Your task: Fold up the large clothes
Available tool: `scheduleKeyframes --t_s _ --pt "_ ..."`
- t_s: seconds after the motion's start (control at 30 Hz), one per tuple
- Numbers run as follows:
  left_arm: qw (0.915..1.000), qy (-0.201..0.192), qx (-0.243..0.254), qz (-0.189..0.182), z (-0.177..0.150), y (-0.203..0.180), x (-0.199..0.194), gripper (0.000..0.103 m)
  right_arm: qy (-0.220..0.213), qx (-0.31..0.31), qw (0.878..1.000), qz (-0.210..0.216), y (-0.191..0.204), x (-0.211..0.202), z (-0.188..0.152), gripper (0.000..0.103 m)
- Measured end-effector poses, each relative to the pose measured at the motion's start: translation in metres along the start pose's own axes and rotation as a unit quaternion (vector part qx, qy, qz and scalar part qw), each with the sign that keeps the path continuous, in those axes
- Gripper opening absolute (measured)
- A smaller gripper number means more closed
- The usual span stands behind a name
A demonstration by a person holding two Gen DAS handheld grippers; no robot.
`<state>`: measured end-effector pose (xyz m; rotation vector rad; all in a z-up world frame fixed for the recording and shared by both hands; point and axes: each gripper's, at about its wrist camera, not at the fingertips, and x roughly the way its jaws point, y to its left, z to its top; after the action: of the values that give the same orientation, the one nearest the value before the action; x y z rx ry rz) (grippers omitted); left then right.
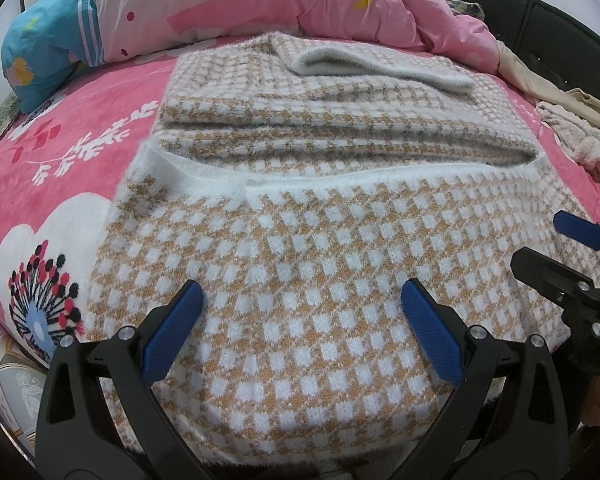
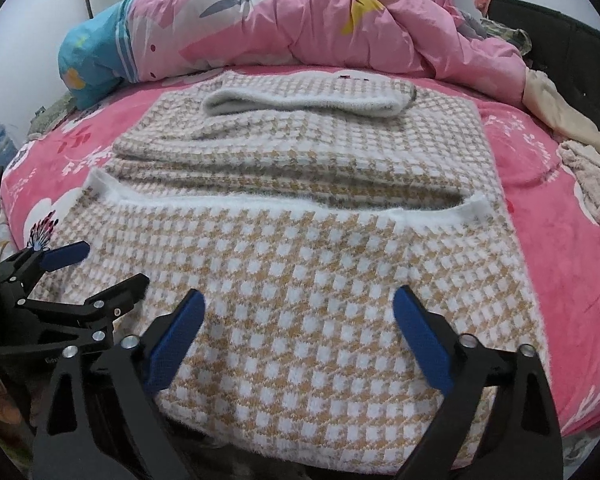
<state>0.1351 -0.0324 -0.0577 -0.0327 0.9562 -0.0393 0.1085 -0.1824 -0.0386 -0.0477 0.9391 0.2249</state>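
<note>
Lying half-folded on the bed (image 1: 52,184), the checked sweater (image 1: 300,280) spans both gaping grippers.

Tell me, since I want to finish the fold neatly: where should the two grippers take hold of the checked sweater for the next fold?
Probably at the near edge of the checked sweater, one corner per gripper, coming from the bed's front. That edge hangs free over the mattress, so fingers can slip under it. The left gripper and right gripper are open just above it, holding nothing.
</note>
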Motion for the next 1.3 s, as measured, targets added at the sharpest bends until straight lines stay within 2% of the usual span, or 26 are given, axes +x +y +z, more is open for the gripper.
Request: scheduleKeyframes --t_s 0.07,0.23,0.6,0.7,0.8,0.93,1.03,1.2,1.27,1.3 --pt "1.0000 0.000 0.001 0.000 0.001 0.000 0.001 0.097 -0.001 0.004 1.000 0.003 -0.002 0.000 -0.001 0.079" --pt "1.0000 0.002 0.002 0.000 0.001 0.000 0.001 0.097 0.003 0.009 1.000 0.012 -0.005 0.006 -0.005 0.072" --pt "1.0000 0.000 0.005 0.000 0.001 -0.001 0.001 0.097 0.000 0.017 1.000 0.026 -0.009 0.010 -0.009 0.072" --pt "0.9996 -0.022 0.015 -0.006 -0.001 0.003 -0.010 0.097 0.001 0.017 1.000 0.026 -0.009 0.009 -0.008 0.072" --pt "0.9954 -0.093 0.014 -0.019 -0.011 0.021 -0.040 0.097 0.001 0.016 1.000 0.026 -0.009 0.009 -0.009 0.072" --pt "0.9902 -0.140 0.008 -0.003 -0.022 0.057 -0.063 0.097 0.001 0.015 1.000 0.026 -0.009 0.009 -0.009 0.072" --pt "0.9904 -0.137 0.009 0.010 -0.023 0.083 -0.067 0.096 0.001 0.015 1.000 0.027 -0.009 0.010 -0.009 0.072" --pt "0.9925 -0.120 0.013 -0.015 -0.016 0.106 -0.054 0.095 0.003 0.013 1.000 0.023 -0.008 0.011 -0.008 0.072" --pt "0.9924 -0.116 -0.003 -0.041 -0.011 0.113 -0.045 0.090 0.005 0.013 1.000 0.022 -0.007 0.011 -0.008 0.072" --pt "0.9922 -0.113 -0.008 -0.052 -0.009 0.112 -0.040 0.079 0.005 0.012 1.000 0.021 -0.007 0.011 -0.008 0.072"
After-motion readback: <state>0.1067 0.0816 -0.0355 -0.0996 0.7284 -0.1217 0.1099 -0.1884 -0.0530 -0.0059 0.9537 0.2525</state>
